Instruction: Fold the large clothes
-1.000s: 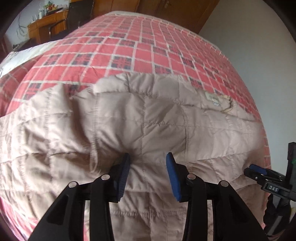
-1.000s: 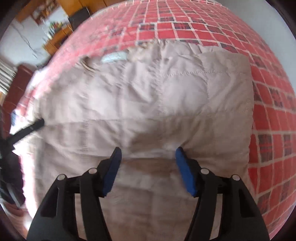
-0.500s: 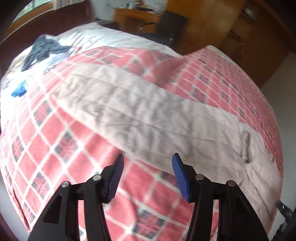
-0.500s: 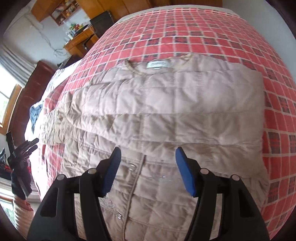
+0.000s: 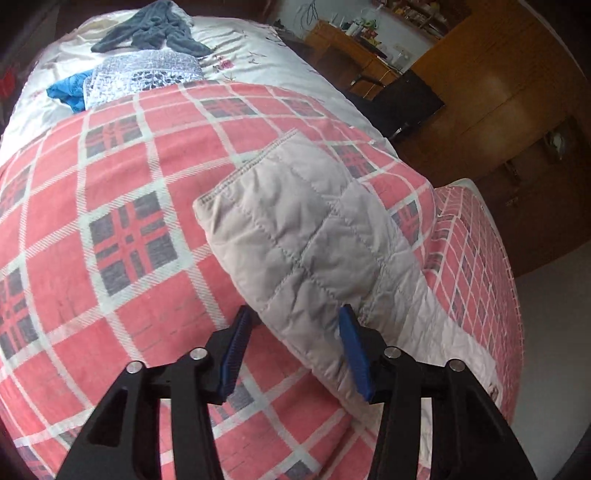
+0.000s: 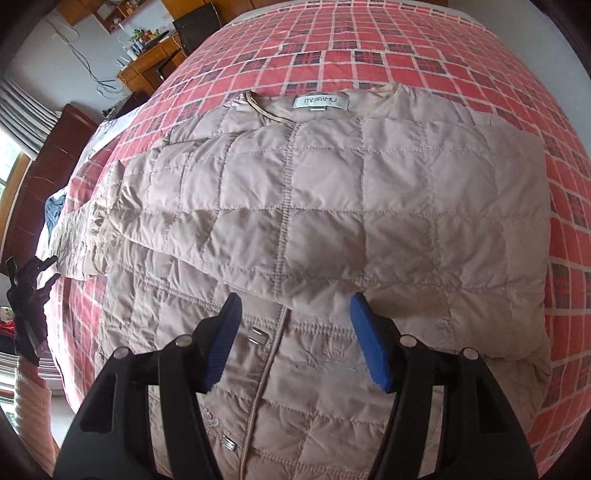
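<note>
Beige quilted jacket [image 6: 332, 206] lies spread on a red plaid blanket [image 6: 424, 48] that covers the bed, its collar and white label [image 6: 320, 103] at the far side in the right wrist view. One sleeve is folded across the chest, and below it the front closure with small metal snaps [image 6: 258, 338] shows. The right gripper [image 6: 295, 339] hovers over the lower edge of that folded sleeve, jaws wide apart, holding nothing. In the left wrist view the left gripper [image 5: 295, 347] sits at the other sleeve [image 5: 295, 229], which stretches out over the blanket with its cuff pointing away; the blue pads [image 5: 352, 347] stand apart on either side of the sleeve, not closed on it. Beyond the blanket, dark and blue clothes [image 5: 147, 29] lie on a white sheet
</note>
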